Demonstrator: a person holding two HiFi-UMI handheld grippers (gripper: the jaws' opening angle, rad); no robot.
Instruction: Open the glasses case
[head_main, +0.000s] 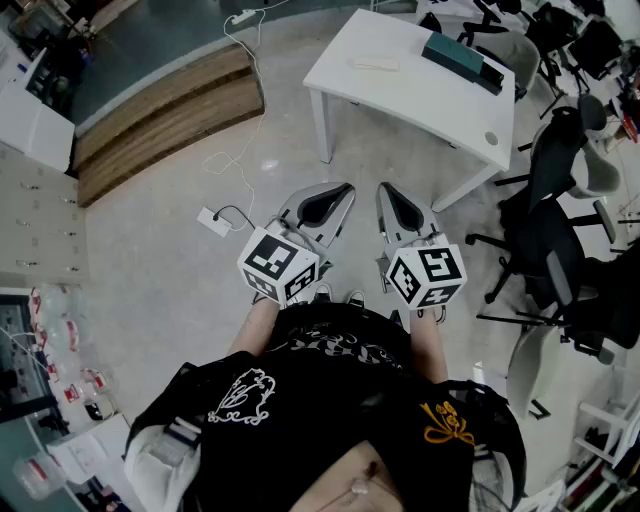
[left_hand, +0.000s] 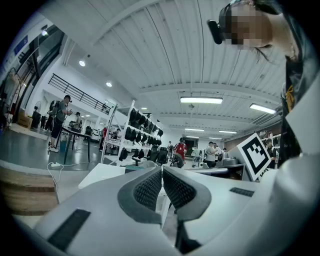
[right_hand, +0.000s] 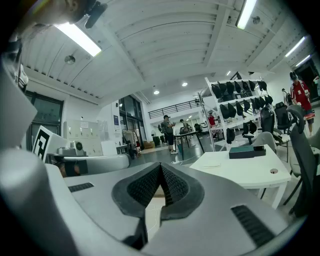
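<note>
Head view: we stand short of white table (head_main: 420, 100); left gripper (head_main: 338, 195), right gripper (head_main: 390, 198) both pressed together, empty. Dark teal box (head_main: 462, 58), likely glasses case, lies at far edge. Approach first, then spread jaws.

The table (head_main: 420, 90) stands toward the far right of the floor. On it a box (head_main: 462, 58) lies near the far right edge, and a flat oblong item (head_main: 375, 64) lies left of the box, apart from it, by the table's far left side. Office chairs (head_main: 555, 210) stand to the right of the table, the nearest just beside its right end. A stepped platform (head_main: 165, 115) runs well to the left of the table. A power strip (head_main: 213, 221) lies on the floor before the table's left end, and its cable (head_main: 240, 150) trails back past the platform's end. The left gripper (head_main: 343, 190) and right gripper (head_main: 386, 190) sit side by side before the table, well apart from it, the left one nearer the power strip.
</note>
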